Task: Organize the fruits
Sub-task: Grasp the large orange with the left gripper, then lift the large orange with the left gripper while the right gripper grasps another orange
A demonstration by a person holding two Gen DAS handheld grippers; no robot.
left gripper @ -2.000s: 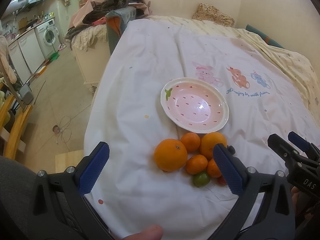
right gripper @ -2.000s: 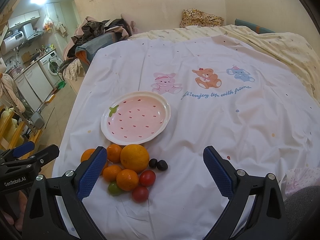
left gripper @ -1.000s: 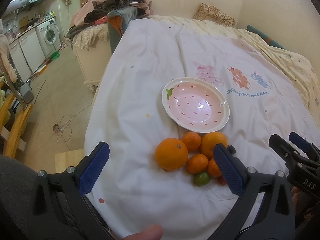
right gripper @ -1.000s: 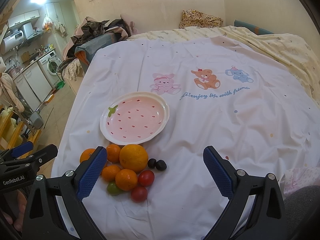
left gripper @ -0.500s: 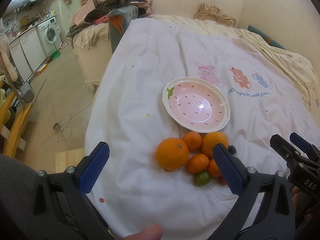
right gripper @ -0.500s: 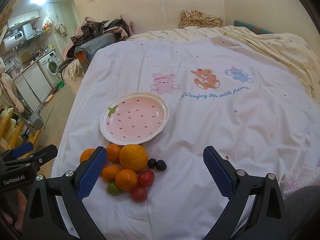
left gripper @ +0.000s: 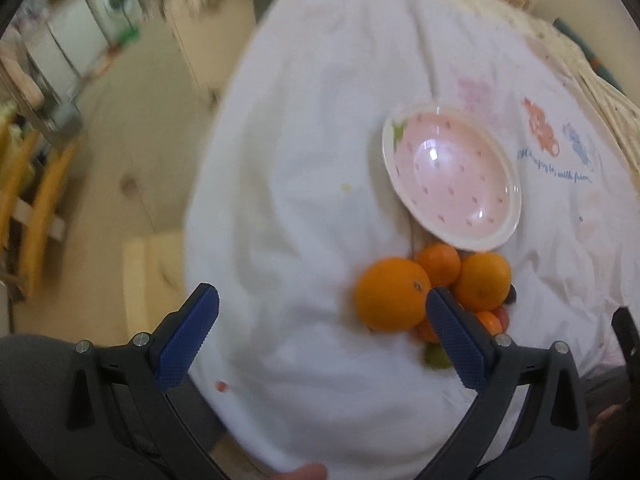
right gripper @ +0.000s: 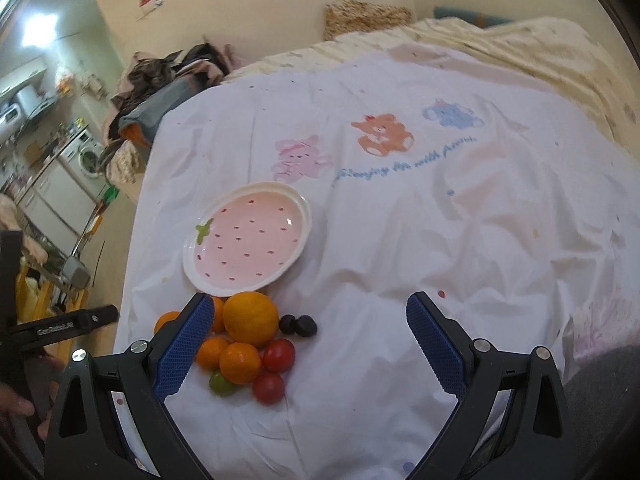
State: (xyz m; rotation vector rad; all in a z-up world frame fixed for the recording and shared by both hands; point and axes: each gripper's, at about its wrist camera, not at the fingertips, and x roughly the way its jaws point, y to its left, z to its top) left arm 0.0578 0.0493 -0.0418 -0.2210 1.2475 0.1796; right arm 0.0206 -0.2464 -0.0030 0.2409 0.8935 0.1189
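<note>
At the far left edge of the right wrist view, the left gripper (right gripper: 60, 326) shows only as a black arm, above the floor beside the bed; in its own view its blue pads (left gripper: 188, 334) stand wide apart with nothing between them, and that picture is blurred. The right pad of the left gripper (left gripper: 320, 312) sits in front of the fruit pile. On the white sheet (right gripper: 400, 240), a pink plate (right gripper: 248, 240) with red dots and a green leaf mark lies empty, its near rim just beside the fruit. The pile lies below it: a big orange (right gripper: 251, 317) at the top, smaller oranges (right gripper: 240, 362) around it, a green tomato (right gripper: 222, 384) at the front, and two red tomatoes (right gripper: 279, 355) to the right. Two dark plums (right gripper: 298, 325) lie just right of the big orange, touching each other. The right gripper (right gripper: 308, 320) is spread wide and holds nothing, its left pad covering part of the pile. Cartoon animals (right gripper: 380, 134) are printed further up the sheet.
</note>
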